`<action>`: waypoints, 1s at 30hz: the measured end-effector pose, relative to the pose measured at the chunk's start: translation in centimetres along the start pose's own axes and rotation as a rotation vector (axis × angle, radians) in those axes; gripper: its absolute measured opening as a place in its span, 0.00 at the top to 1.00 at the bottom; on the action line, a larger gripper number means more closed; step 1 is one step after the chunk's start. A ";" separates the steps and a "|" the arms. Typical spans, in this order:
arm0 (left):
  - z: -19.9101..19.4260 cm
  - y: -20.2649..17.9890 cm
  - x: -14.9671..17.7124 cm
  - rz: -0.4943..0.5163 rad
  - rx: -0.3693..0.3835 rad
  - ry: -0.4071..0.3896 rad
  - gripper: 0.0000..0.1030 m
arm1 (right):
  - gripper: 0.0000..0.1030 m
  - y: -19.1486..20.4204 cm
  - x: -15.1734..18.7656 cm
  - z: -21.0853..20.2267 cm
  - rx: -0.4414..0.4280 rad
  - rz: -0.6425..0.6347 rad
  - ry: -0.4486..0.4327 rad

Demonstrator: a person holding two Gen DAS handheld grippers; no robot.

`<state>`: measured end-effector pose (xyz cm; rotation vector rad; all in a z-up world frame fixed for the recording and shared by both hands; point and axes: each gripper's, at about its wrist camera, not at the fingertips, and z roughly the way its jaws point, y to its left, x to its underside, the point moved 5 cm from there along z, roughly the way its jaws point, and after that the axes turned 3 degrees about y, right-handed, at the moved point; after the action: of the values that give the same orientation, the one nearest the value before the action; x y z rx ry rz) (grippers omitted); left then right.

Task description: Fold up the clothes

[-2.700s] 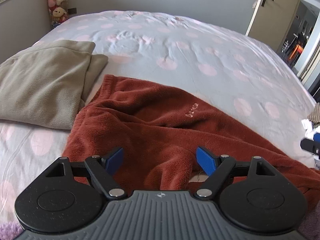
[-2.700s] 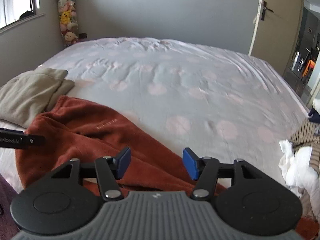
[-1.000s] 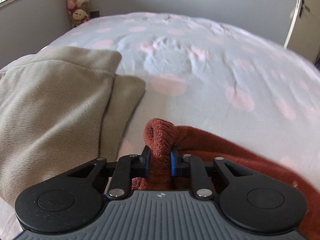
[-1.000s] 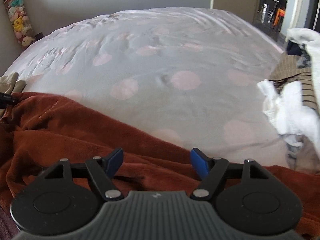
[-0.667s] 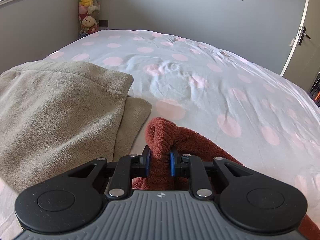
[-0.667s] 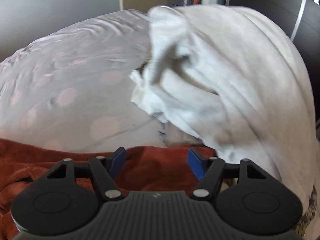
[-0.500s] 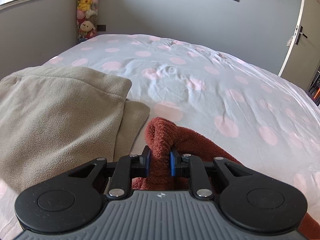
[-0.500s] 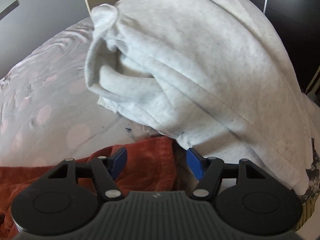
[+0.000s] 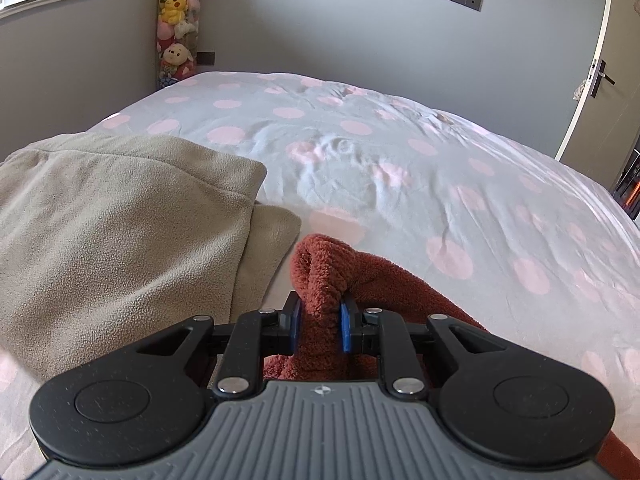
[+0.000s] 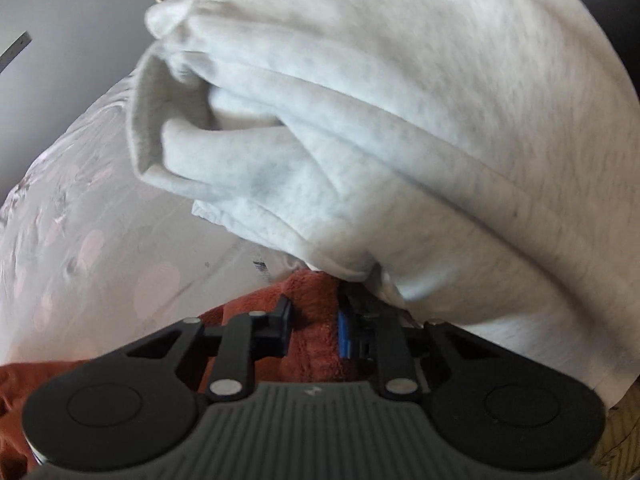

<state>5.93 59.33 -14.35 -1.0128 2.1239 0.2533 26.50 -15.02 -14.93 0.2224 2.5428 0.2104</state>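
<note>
Two grippers pinch the rust fleece garment [image 9: 384, 280] at opposite ends: the left gripper [image 9: 319, 322] clamps a bunched corner just beside the folded beige fleece [image 9: 120, 220], and the right gripper [image 10: 312, 330] closes on an edge tucked under the grey sweatshirt pile [image 10: 400, 140]. The garment's long axis runs between them across the dotted bedspread [image 9: 400, 160], so any spreading pull would probably run along that line.

Both are the same build. The left black plastic two-finger gripper [image 9: 320, 328] has a grey ribbed housing with a small emblem at its front edge, two round black discs either side, black linkage arms with silver screws, and blue finger pads [image 9: 295, 328]. The right black plastic two-finger gripper [image 10: 313, 330] matches, its picture blurred.
</note>
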 end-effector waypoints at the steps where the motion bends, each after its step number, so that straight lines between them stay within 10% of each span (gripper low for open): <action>1: -0.3 0.1 -0.1 -0.003 0.000 -0.013 0.84 | 0.79 0.8 -0.2 -1.0 0.004 -0.033 -0.024; 6: -2.7 1.5 -1.7 -0.042 -0.006 -0.071 0.85 | 0.81 4.9 -3.5 -5.7 -0.034 -0.145 -0.174; 20: -9.0 9.5 -10.1 -0.057 -0.234 -0.159 0.86 | 0.83 18.2 -13.9 -1.1 -0.107 -0.284 -0.259; 30: -1.3 8.4 -11.9 0.119 -0.377 -0.032 0.86 | 0.83 26.4 -17.2 9.6 -0.058 -0.372 -0.204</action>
<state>3.84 71.26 -6.15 -1.0831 2.1555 0.7459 49.00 8.15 -8.48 -0.2401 2.3195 0.1089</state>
